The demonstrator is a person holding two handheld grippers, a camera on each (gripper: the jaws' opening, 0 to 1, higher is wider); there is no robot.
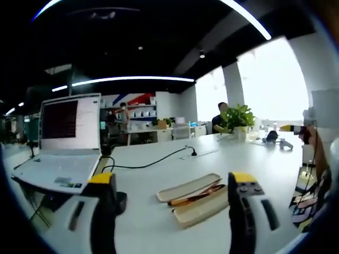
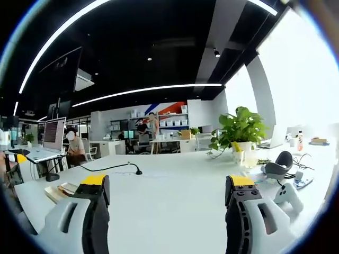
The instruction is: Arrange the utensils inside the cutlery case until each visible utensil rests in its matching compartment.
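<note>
A beige cutlery case [image 1: 197, 199] lies open on the white table [image 1: 159, 222], its lid beside the base, with dark and copper-coloured utensils [image 1: 197, 197] lying along the middle. My left gripper [image 1: 172, 182] is open, held above the table, its yellow-tipped jaws either side of the case in the picture. In the right gripper view the case [image 2: 63, 191] shows at the far left, partly behind the left jaw. My right gripper [image 2: 167, 185] is open over bare table, with nothing between its jaws.
An open laptop [image 1: 63, 143] stands at the left, with a black cable [image 1: 153, 161] running across the table. A potted plant [image 2: 238, 132], a white controller [image 2: 288, 196] and a black device [image 2: 278, 164] sit at the right. People sit at desks further back.
</note>
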